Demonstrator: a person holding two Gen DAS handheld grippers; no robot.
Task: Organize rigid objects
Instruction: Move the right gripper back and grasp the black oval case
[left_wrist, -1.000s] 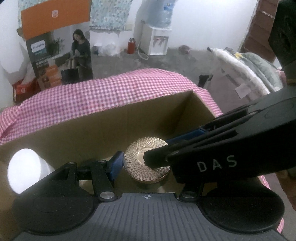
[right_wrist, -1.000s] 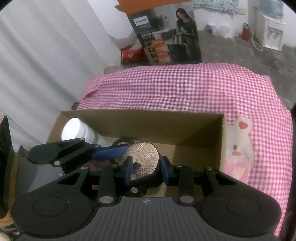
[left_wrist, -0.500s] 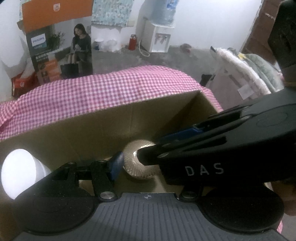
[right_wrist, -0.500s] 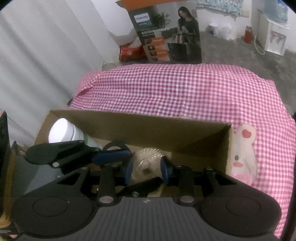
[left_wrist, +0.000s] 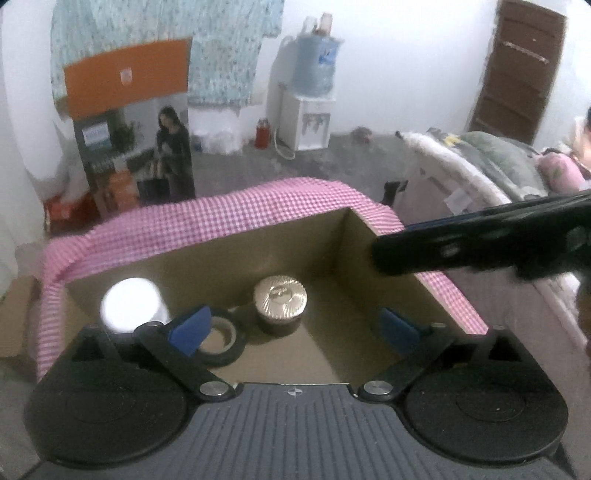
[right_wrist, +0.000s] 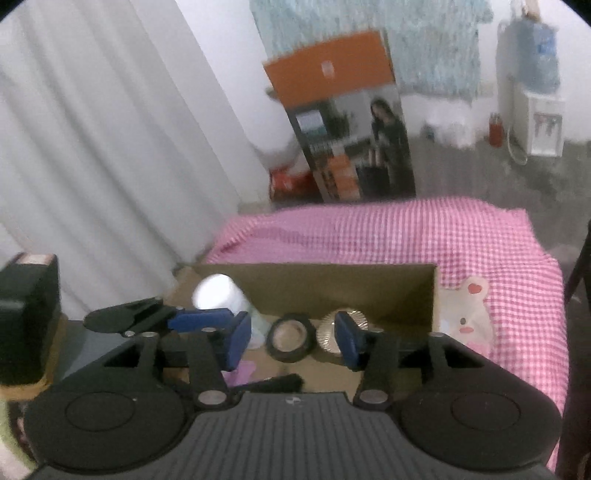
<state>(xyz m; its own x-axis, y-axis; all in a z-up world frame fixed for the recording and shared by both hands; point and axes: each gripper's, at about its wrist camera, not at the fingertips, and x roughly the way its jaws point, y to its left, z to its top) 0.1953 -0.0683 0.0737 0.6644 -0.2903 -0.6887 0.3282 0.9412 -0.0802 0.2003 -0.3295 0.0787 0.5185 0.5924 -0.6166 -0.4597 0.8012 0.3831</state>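
1. Judging from the open cardboard box (left_wrist: 207, 266) on the pink checked cloth (left_wrist: 258, 210), the sorting is well along: three rigid things already sit inside it, and a flat pink piece (right_wrist: 242, 371) and a dark strip, not clear enough to name, lie near its close edge in the right wrist view.
2. The gold-lidded jar (left_wrist: 280, 302) stands upright on the box floor, about mid-box, with nothing touching it. That placement looks finished.
3. The left gripper (left_wrist: 291, 328) hangs over the near side of the box, its jaws opening and already spread wide, with nothing between the pads.
4. The right gripper (right_wrist: 291, 338) is also above the box, jaws opening to a middling gap, nothing pressed between them.
5. Left of the jar lies a black tape roll (left_wrist: 221, 339), flat on the floor, and further left a white bottle (left_wrist: 131, 306) leans in the corner.
6. What looks left: a cream bear-shaped item (right_wrist: 469, 314) lies outside on the cloth, just right of the box wall.
7. The jar is a short, dark-sided pot under a ribbed, shiny gold lid with a raised centre; it looks hard and stable.
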